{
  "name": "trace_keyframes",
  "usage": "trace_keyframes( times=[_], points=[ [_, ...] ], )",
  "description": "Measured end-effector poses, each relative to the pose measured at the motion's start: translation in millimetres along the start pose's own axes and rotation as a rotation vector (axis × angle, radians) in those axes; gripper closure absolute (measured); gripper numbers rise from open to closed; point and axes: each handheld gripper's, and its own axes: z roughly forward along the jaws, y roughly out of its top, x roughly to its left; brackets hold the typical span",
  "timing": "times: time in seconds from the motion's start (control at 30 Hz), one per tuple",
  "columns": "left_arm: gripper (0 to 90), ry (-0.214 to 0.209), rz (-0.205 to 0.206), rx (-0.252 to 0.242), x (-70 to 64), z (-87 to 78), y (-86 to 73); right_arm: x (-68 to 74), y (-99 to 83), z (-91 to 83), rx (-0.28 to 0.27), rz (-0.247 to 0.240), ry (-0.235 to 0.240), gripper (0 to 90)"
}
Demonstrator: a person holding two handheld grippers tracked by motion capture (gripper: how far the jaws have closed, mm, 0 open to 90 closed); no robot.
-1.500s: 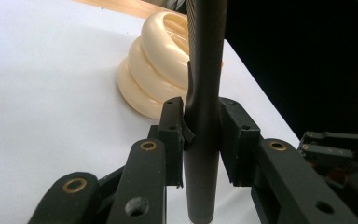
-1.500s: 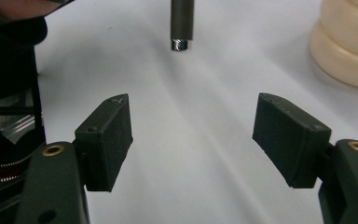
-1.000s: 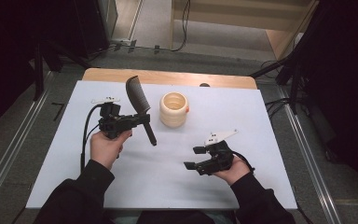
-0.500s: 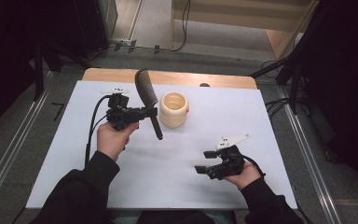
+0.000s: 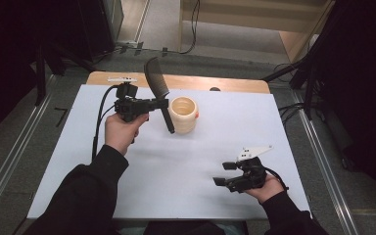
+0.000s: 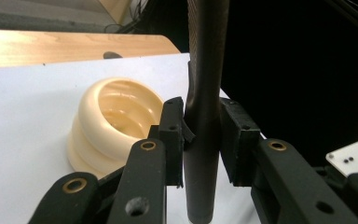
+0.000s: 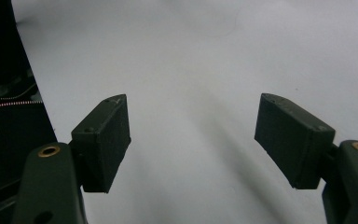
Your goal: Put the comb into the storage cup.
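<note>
My left gripper (image 5: 159, 104) is shut on a black comb (image 5: 157, 89), held upright above the table just left of a cream ribbed cup (image 5: 183, 115). In the left gripper view the comb's handle (image 6: 203, 154) is clamped between the two pads, its toothed part rising out of the top, and the cup (image 6: 114, 122) stands close behind on the left, its mouth open. My right gripper (image 5: 225, 174) rests low at the near right of the table, open with nothing in it; the right gripper view shows its pads (image 7: 105, 140) wide apart over the bare white surface.
The white table top (image 5: 225, 127) has a wooden strip (image 5: 200, 82) along its far edge. Metal rails run along both sides, and cables (image 5: 293, 110) lie on the floor at the right. Dark space surrounds the table.
My left gripper has carried the comb farther away and to the right, up beside the cup. The right gripper has drawn back toward the near right edge and stays open.
</note>
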Motion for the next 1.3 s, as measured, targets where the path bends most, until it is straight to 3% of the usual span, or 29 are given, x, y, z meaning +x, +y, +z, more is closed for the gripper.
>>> trace_keyframes(
  times=[0.2,0.37,0.67,0.73,0.97,1.13,1.3],
  points=[
    [73.0,0.02,0.015,-0.008,1.5,6.8,13.9,-2.4,-7.4,-6.0,0.0,0.013,-0.007,24.2],
    [73.0,0.017,0.003,-0.028,2.7,13.2,25.6,-3.3,-10.6,-8.4,-0.001,0.012,-0.013,24.2],
    [73.0,0.033,0.03,-0.067,4.7,33.6,44.2,-5.1,-11.0,-12.4,-0.024,0.018,-0.019,24.2],
    [73.0,0.05,0.056,-0.067,4.6,39.8,46.3,-5.8,-10.9,-12.8,-0.027,0.017,-0.019,24.2],
    [73.0,0.076,0.083,-0.067,9.4,58.6,46.7,-6.2,-10.3,-14.0,-0.036,0.02,-0.016,24.2],
    [73.0,0.095,0.134,-0.039,13.1,71.0,38.9,-6.4,-10.0,-14.4,-0.045,0.012,-0.016,24.1],
    [73.0,0.098,0.128,-0.03,17.5,80.0,31.4,-6.7,-9.8,-14.0,-0.042,0.01,-0.016,24.1]
  ],
)
